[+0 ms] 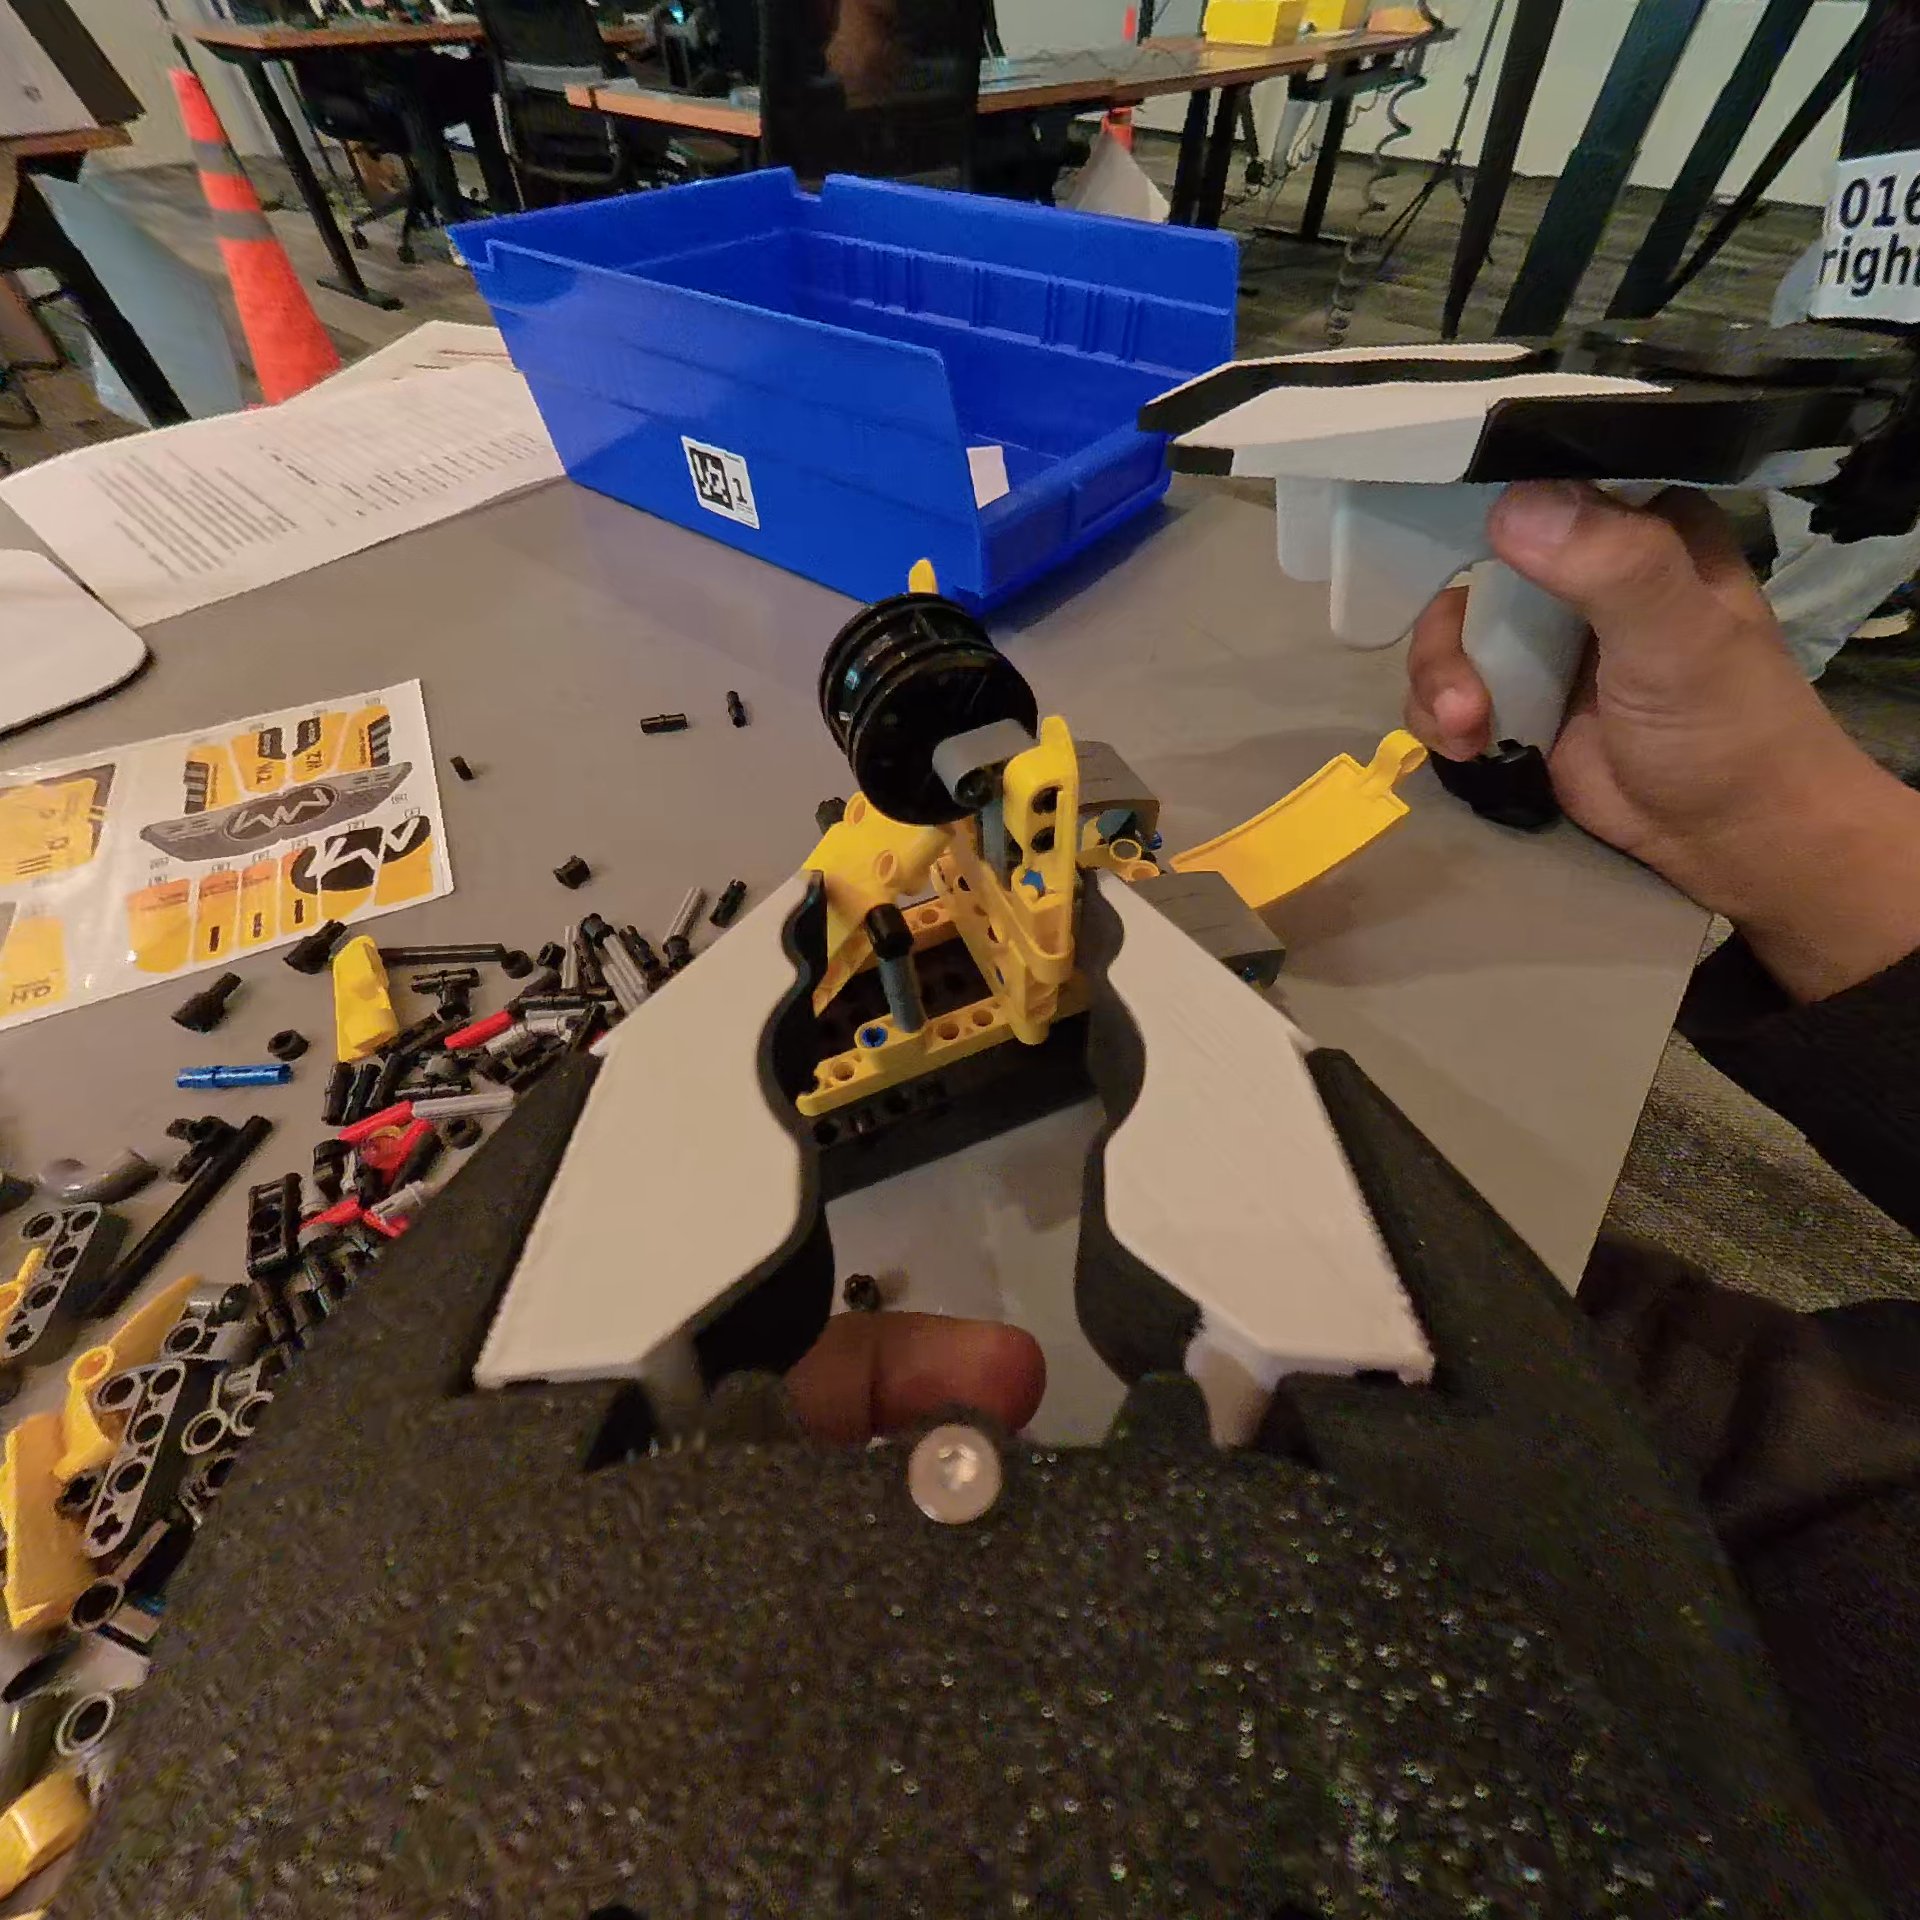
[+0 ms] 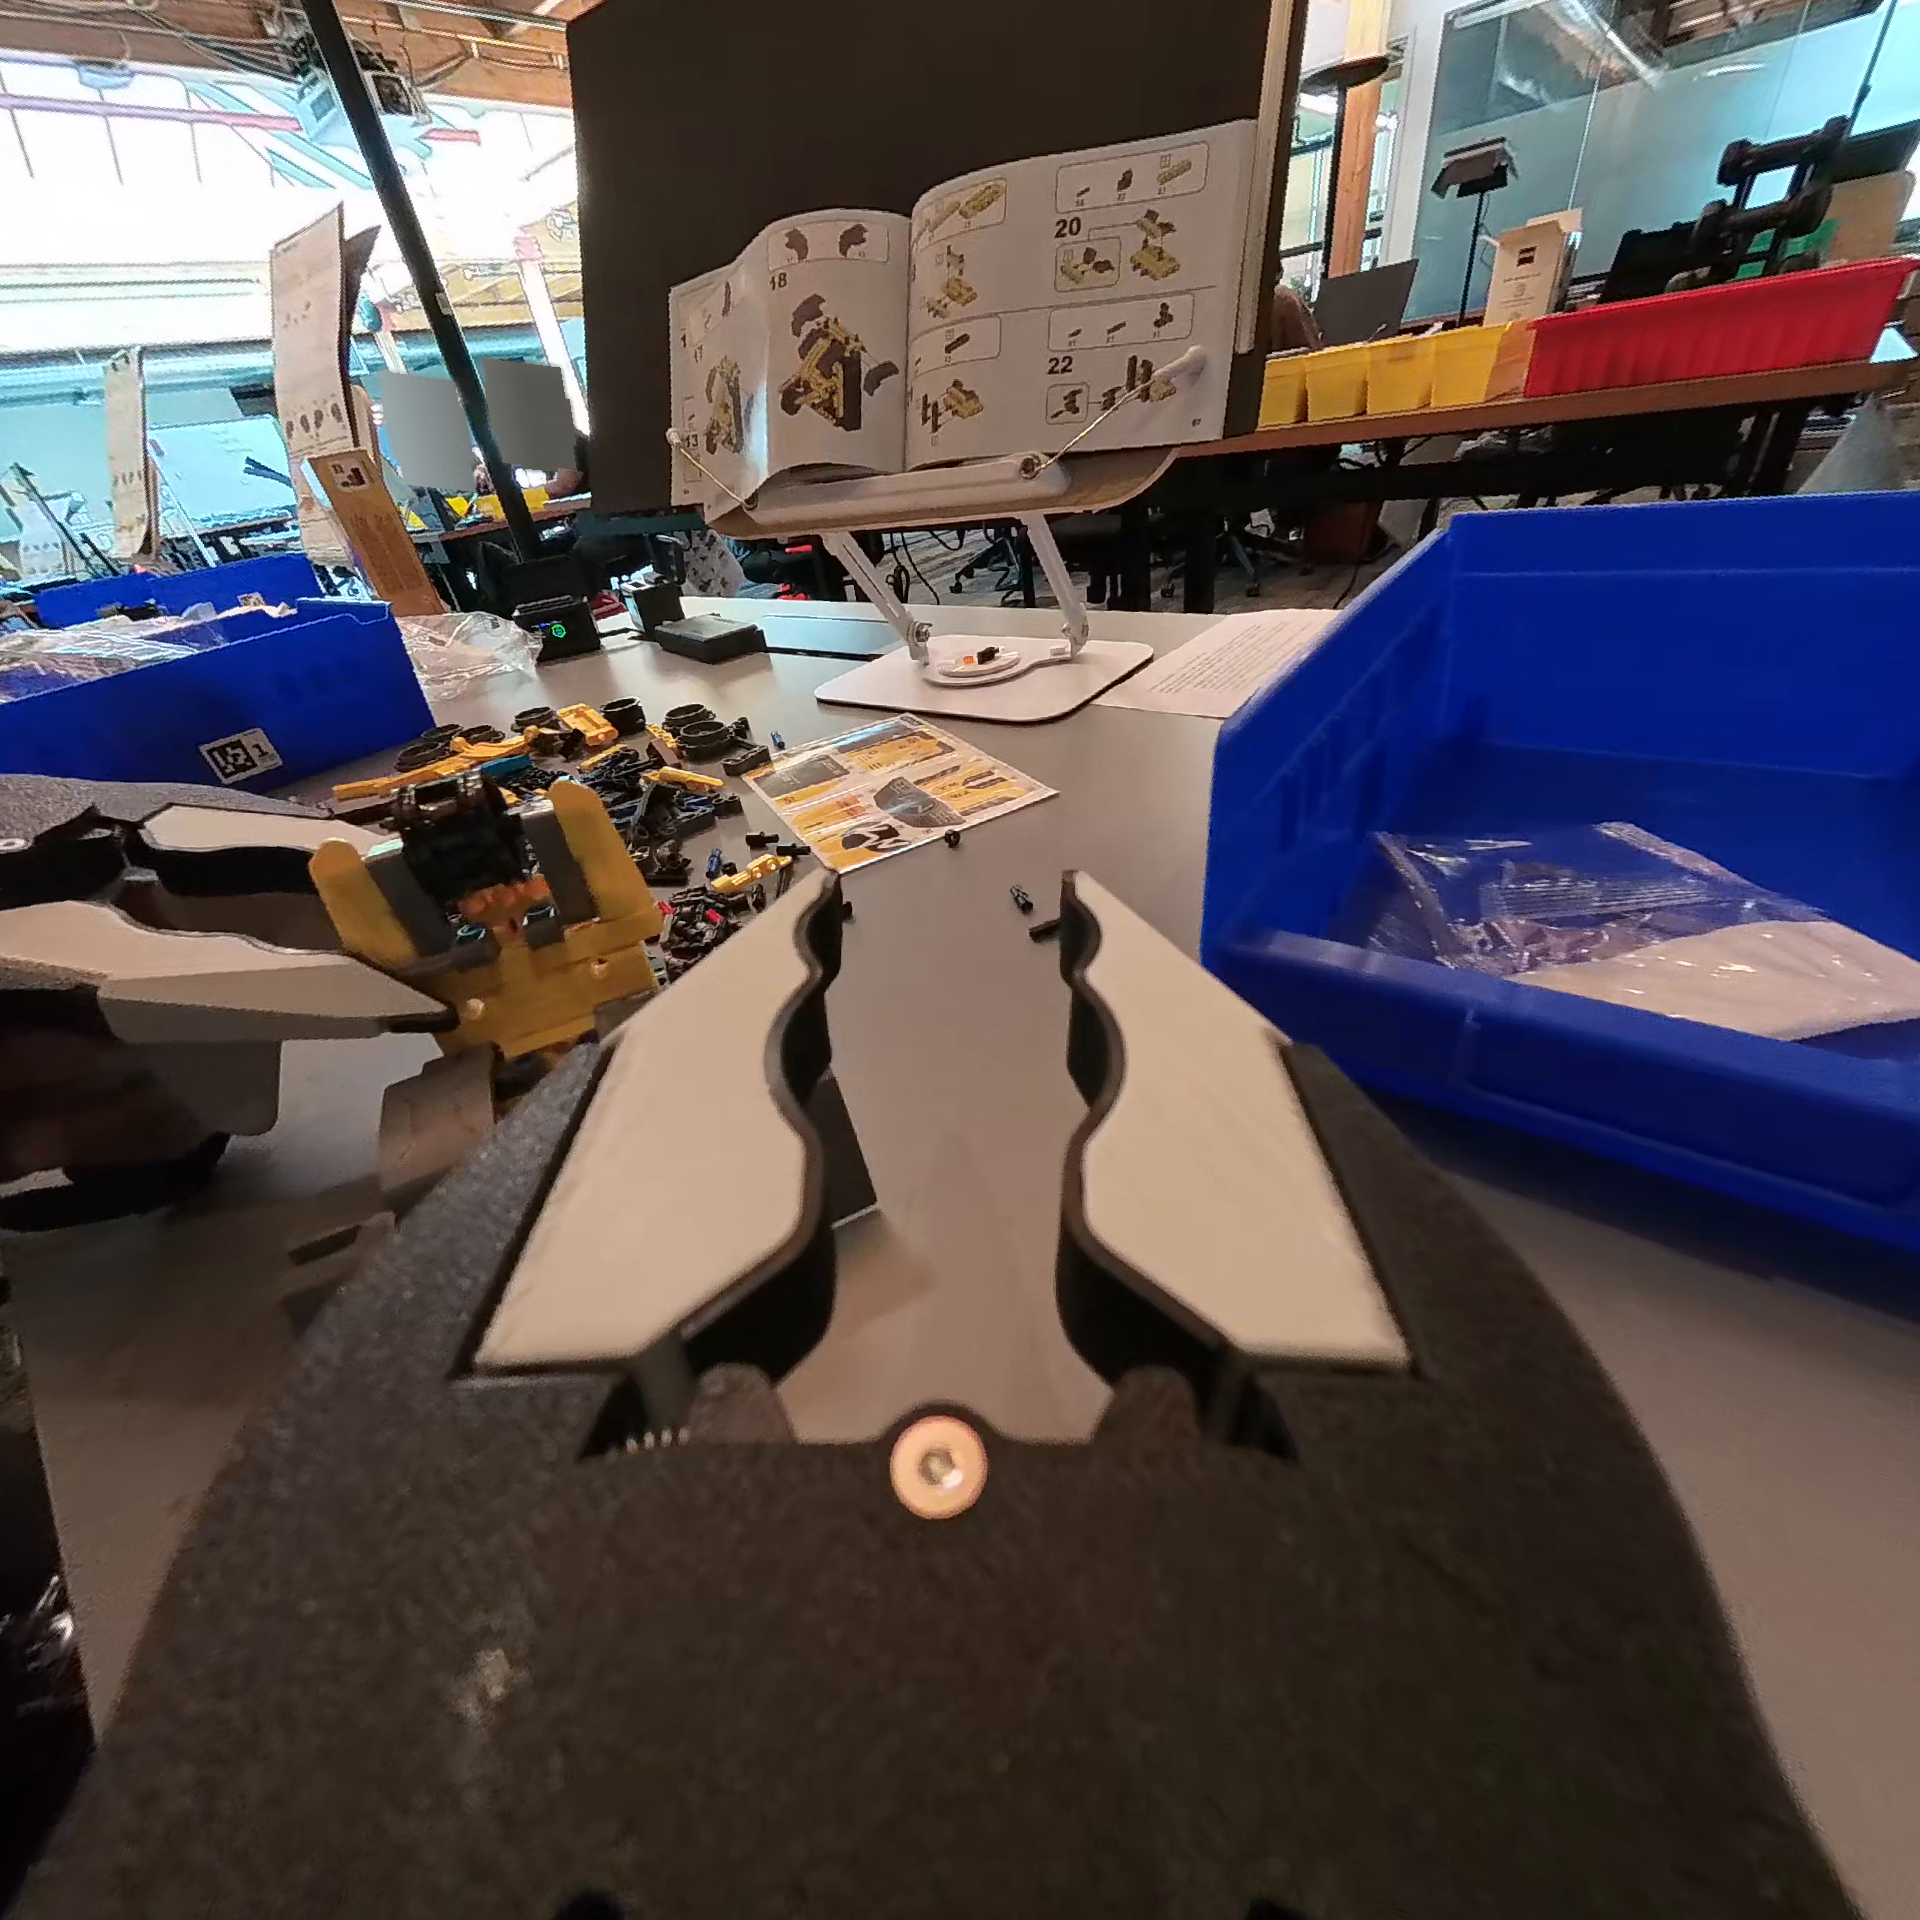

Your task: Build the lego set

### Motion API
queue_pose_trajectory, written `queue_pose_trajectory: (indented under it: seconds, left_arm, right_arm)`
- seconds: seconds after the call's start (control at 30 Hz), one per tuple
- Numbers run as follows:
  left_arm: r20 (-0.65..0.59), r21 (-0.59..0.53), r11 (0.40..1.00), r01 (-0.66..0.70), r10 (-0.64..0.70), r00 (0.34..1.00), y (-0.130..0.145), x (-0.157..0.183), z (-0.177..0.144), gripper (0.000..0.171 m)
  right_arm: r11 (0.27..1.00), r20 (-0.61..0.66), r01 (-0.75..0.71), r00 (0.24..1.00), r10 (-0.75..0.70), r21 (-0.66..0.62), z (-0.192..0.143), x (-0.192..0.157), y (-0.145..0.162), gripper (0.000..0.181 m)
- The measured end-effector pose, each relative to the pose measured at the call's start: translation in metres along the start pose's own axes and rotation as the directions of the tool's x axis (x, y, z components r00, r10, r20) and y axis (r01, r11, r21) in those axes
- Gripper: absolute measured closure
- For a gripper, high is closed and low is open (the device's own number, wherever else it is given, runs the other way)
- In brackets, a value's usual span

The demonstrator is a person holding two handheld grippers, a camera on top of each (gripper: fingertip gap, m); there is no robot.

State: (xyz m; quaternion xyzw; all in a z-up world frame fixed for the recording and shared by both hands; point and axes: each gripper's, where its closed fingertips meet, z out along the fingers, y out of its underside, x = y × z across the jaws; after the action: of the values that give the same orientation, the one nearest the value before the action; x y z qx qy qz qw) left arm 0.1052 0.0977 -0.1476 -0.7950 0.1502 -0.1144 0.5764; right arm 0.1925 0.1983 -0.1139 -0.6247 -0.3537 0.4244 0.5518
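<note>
1. The left gripper [image 1: 951, 914], low in the centre of the left wrist view, is clamped on the model [image 1: 966, 935], a yellow-and-black brick build; its two fingers press the build's sides.
2. A black wheel [image 1: 925, 701] sticks up from the model's top, just above frame centre.
3. The right gripper [image 2: 948, 894] has its fingers apart with nothing between them, only bare table [image 2: 935, 1039] beneath.
4. In the left wrist view the right gripper sits at upper right, a hand [image 1: 1662, 707] on its grip, apart from the model.
5. Loose parts [image 1: 416, 1060] lie scattered at left, below a sticker sheet [image 1: 208, 842].
6. A blue bin [image 1: 831, 374] stands at the top centre, behind the model.
7. In the right wrist view the model is at mid-left, an open manual [image 2: 956, 312] on a stand at top centre, and a second blue bin [image 2: 1558, 831] at right holding a plastic bag [image 2: 1621, 925].
</note>
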Motion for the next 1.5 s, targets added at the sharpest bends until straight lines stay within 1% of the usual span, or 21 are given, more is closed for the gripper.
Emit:
queue_pose_trajectory:
  seconds: [0.2,0.27,0.4,0.6,0.7,0.77,0.87,0.9,0.97,1.03,1.07,1.17,1.23,1.3,1.4,1.43,1.5]
  left_arm:
    - [0.009,0.005,1.0,0.003,-0.003,1.0,0.0,-0.001,0.0,0.125]
    - [0.014,0.01,1.0,0.023,-0.023,1.0,-0.001,-0.004,-0.001,0.125]
    - [0.003,0.042,0.991,0.128,-0.128,0.992,-0.004,-0.014,-0.003,0.126]
    - [-0.004,0.089,0.953,0.289,-0.29,0.957,-0.008,-0.036,-0.009,0.125]
    - [-0.034,0.109,0.919,0.378,-0.376,0.926,-0.009,-0.044,-0.011,0.126]
    - [-0.06,0.127,0.894,0.429,-0.425,0.903,-0.012,-0.048,-0.013,0.126]
    - [-0.079,0.128,0.885,0.448,-0.441,0.894,-0.012,-0.049,-0.014,0.126]
    - [-0.076,0.125,0.889,0.44,-0.434,0.898,-0.012,-0.049,-0.014,0.127]
    - [-0.069,0.123,0.893,0.434,-0.428,0.901,-0.011,-0.048,-0.014,0.127]
    - [-0.065,0.124,0.892,0.434,-0.429,0.901,-0.011,-0.049,-0.013,0.127]
    - [-0.062,0.132,0.885,0.447,-0.442,0.895,-0.012,-0.051,-0.014,0.127]
    - [-0.04,0.172,0.854,0.49,-0.491,0.87,-0.012,-0.065,-0.017,0.127]
    - [-0.05,0.195,0.822,0.536,-0.537,0.842,-0.013,-0.073,-0.02,0.127]
    - [-0.082,0.209,0.78,0.59,-0.587,0.805,-0.015,-0.077,-0.022,0.127]
    - [-0.11,0.229,0.735,0.638,-0.632,0.767,-0.016,-0.082,-0.025,0.127]
    - [-0.118,0.233,0.723,0.651,-0.643,0.757,-0.017,-0.084,-0.026,0.127]
    - [-0.128,0.236,0.709,0.665,-0.656,0.744,-0.017,-0.086,-0.027,0.127]
  right_arm:
    - [1.0,0.005,0.002,1.0,-0.002,-0.001,0.0,-0.001,0.0,0.14]
    - [1.0,0.005,0.003,1.0,-0.003,-0.002,0.0,-0.001,0.0,0.14]
    - [1.0,0.007,0.005,1.0,-0.005,-0.005,0.001,-0.002,0.001,0.139]
    - [0.999,0.025,0.035,0.999,-0.035,-0.012,0.002,-0.008,0.002,0.14]
    - [0.996,0.079,0.089,0.993,-0.088,-0.01,0.005,-0.022,0.002,0.138]
    - [0.991,0.122,0.132,0.984,-0.129,-0.021,0.008,-0.034,0.006,0.13]
    - [0.984,0.177,0.167,0.972,-0.155,-0.055,0.012,-0.049,0.013,0.124]
    - [0.988,0.189,0.147,0.973,-0.134,-0.056,0.013,-0.052,0.014,0.125]
    - [0.996,0.211,0.059,0.976,-0.044,-0.063,0.013,-0.057,0.013,0.125]
    - [0.994,0.246,-0.021,0.968,0.046,-0.103,0.014,-0.063,0.016,0.122]
    - [0.992,0.261,-0.03,0.963,0.063,-0.126,0.014,-0.067,0.019,0.12]
    - [0.99,0.238,0.02,0.971,0.014,-0.14,0.012,-0.073,0.021,0.115]
    - [0.987,0.229,0.044,0.973,-0.007,-0.156,0.013,-0.079,0.023,0.113]
    - [0.98,0.222,0.008,0.974,0.037,-0.201,0.017,-0.086,0.029,0.111]
    - [0.955,0.251,-0.072,0.957,0.148,-0.286,0.023,-0.101,0.038,0.104]
    - [0.953,0.252,-0.09,0.953,0.166,-0.289,0.023,-0.103,0.037,0.104]
    - [0.959,0.229,-0.122,0.956,0.183,-0.256,0.025,-0.099,0.032,0.105]
